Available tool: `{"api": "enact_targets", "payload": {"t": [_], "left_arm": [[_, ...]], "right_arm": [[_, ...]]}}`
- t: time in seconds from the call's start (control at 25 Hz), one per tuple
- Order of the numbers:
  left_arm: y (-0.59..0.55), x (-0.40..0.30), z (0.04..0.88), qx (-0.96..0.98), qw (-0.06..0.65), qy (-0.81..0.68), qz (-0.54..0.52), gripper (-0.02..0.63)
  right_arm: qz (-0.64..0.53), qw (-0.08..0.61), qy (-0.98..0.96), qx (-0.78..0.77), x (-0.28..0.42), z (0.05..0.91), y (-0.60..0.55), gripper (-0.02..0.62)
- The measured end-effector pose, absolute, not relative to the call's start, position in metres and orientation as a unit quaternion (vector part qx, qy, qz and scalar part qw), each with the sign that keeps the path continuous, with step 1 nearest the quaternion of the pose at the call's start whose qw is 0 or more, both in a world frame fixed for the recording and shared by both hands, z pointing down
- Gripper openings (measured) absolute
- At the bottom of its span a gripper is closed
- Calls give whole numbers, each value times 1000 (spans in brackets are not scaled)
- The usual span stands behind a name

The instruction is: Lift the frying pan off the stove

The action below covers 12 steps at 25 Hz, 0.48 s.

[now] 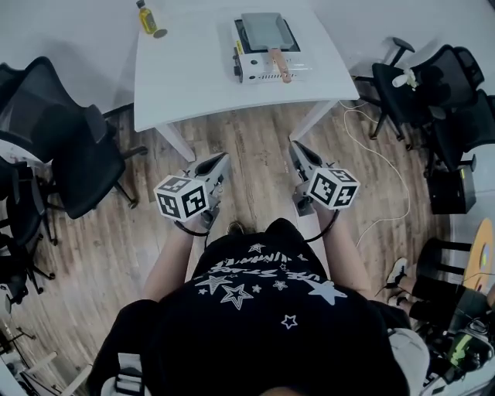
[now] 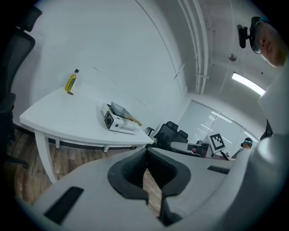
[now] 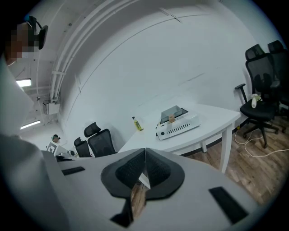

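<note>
A rectangular grey frying pan (image 1: 267, 31) with a wooden handle (image 1: 280, 65) sits on a white portable stove (image 1: 269, 60) at the far side of the white table (image 1: 186, 73). The same pan (image 2: 120, 108) (image 3: 174, 112) on its stove (image 2: 118, 123) (image 3: 178, 125) shows in both gripper views. My left gripper (image 1: 219, 164) and right gripper (image 1: 298, 150) hang over the wooden floor, close to the person's body and well short of the table. Both are shut with nothing between the jaws.
A yellow bottle (image 1: 148, 18) stands at the table's far left corner. Black office chairs (image 1: 69, 147) flank the left side, and more chairs (image 1: 433, 93) with a white cable (image 1: 379, 166) on the floor stand to the right.
</note>
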State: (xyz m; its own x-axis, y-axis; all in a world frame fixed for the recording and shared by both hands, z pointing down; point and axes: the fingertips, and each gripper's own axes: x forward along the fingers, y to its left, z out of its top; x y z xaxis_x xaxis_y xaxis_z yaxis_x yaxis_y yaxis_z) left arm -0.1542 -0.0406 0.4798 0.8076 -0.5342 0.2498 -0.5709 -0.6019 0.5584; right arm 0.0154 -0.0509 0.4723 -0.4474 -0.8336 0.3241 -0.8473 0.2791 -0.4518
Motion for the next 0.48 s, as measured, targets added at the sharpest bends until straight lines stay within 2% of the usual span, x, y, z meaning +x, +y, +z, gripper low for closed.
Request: {"api": "enact_targets", "payload": {"t": [0.28,0.48], "left_arm": [[-54,-156,483,889,329,-318,20,8],[-77,-150,485,880,332,-339,15,8]], "right_arm": [[304,11,-789,533,26,476,-72,9],[312,-21,-791,527,41,471,-115,9]]}}
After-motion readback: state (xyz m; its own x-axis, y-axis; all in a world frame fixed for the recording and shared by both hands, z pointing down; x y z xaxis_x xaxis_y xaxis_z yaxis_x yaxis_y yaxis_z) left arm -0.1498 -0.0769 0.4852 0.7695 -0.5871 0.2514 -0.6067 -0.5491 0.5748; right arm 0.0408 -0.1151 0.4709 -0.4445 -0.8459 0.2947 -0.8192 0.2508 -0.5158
